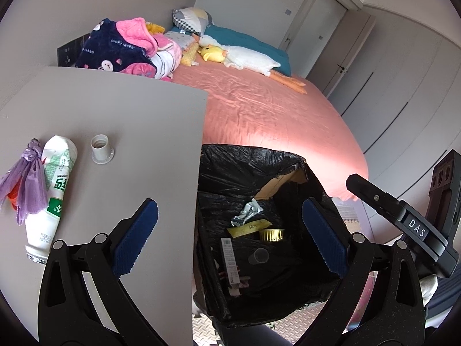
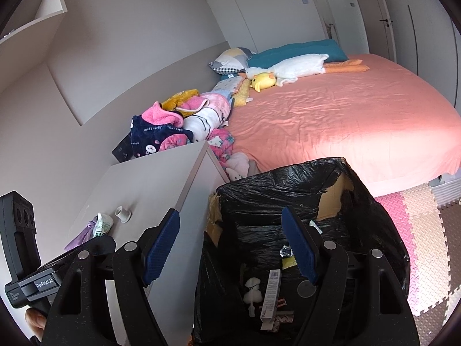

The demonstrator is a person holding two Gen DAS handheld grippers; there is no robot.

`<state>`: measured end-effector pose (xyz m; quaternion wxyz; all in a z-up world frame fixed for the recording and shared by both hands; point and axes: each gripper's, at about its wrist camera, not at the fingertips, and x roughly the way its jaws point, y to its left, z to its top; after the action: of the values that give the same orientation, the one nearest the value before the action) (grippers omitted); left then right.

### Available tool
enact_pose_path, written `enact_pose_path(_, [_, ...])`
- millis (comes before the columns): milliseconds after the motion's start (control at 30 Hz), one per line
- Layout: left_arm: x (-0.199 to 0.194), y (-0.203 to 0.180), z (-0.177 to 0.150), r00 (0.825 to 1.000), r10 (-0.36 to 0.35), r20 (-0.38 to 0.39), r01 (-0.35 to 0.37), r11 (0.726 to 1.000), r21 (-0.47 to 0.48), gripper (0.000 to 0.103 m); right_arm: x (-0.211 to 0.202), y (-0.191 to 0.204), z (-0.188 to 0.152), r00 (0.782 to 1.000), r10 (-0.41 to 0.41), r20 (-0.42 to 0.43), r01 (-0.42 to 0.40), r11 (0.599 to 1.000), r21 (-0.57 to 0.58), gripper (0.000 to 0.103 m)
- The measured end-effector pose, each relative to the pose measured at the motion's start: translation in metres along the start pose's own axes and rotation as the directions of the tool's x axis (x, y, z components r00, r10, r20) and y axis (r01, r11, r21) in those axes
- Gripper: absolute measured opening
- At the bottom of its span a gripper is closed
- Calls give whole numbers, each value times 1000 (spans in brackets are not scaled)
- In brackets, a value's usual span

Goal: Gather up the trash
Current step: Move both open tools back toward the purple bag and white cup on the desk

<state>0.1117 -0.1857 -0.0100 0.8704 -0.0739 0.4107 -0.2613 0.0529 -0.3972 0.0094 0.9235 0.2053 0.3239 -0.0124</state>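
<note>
On the grey table (image 1: 115,109) lie a squeezed white and green tube (image 1: 54,190), a crumpled purple plastic bag (image 1: 26,178) and a small white cap (image 1: 102,150). Beside the table stands a cardboard box lined with a black bag (image 1: 230,167), holding a foil wrapper (image 1: 247,212), a gold foil cup (image 1: 272,235), a long carton (image 1: 230,259) and other scraps. My left gripper (image 1: 229,203) is open and empty, straddling the table edge and the bin. My right gripper (image 2: 230,212) is open and empty too, above the bin (image 2: 288,184).
A bed with a pink sheet (image 2: 345,121) lies behind the bin, with plush toys (image 2: 288,69) and a pile of blankets (image 2: 178,127) on it. Wardrobe doors (image 1: 389,86) line the far wall. Foam mats (image 2: 417,230) cover the floor at the right.
</note>
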Motion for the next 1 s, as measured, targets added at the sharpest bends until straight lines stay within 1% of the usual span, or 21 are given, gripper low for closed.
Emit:
enact_pose_path(300, [-16,27,2,999,29,33,-28,999,-16,96,14,38,-5,999,40,-6,-40,997,-59,74])
enact_pose_path(467, [-25,41,3,998,51,48,-50,999,-20,96,23,54,-8,997,72,-27,-73,995,-64,74])
enact_pose_path(800, [-39,74,7,991,99,85,-92,992,-85,96,43,82,-16,994,85,-62,-91,991,-102,74])
enact_pose_path(1000, [-47,91,10,984,145,108,-132,985,-112,96,57,100,-18,993,90,-70,-100,983,-154,74])
